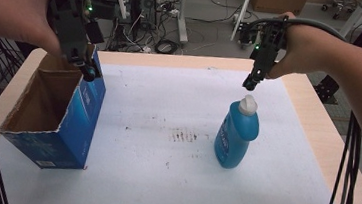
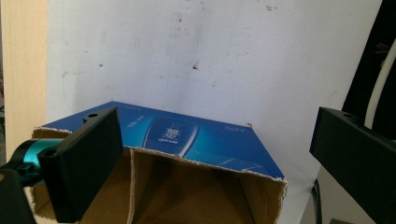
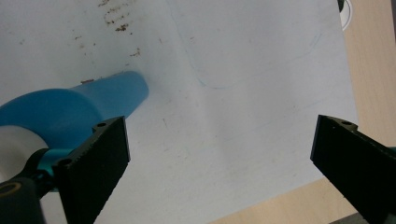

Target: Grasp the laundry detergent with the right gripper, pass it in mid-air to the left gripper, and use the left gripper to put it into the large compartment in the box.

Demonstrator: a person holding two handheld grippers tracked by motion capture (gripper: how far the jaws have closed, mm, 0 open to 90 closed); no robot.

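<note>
We see the blue plastic bottle with a white cap [image 1: 236, 133] standing upright on the white sheet [image 1: 161, 180] that covers the light wooden worktop [image 1: 313, 119]. It stands free, nothing grips it. Right tongs [image 1: 249, 82] hang just above the bottle's cap, not touching it; in the right gripper view the tongs [image 3: 219, 158] are spread wide, released, with the bottle [image 3: 70, 112] beside one jaw and outside the gap between them. Well apart from the bottle, on its left in the high view, we see the blue cardboard box with a torn open top [image 1: 51, 119] standing on the sheet, brown inside. Left tongs [image 1: 87, 70] hover over the box's far top edge, farther from the bottle than the right ones. In the left gripper view we see these tongs [image 2: 210, 154] also released, jaws wide apart, with the box [image 2: 187, 154] below them, not gripped. Dark smudges [image 1: 184, 135] mark the sheet just left of the bottle.
</note>
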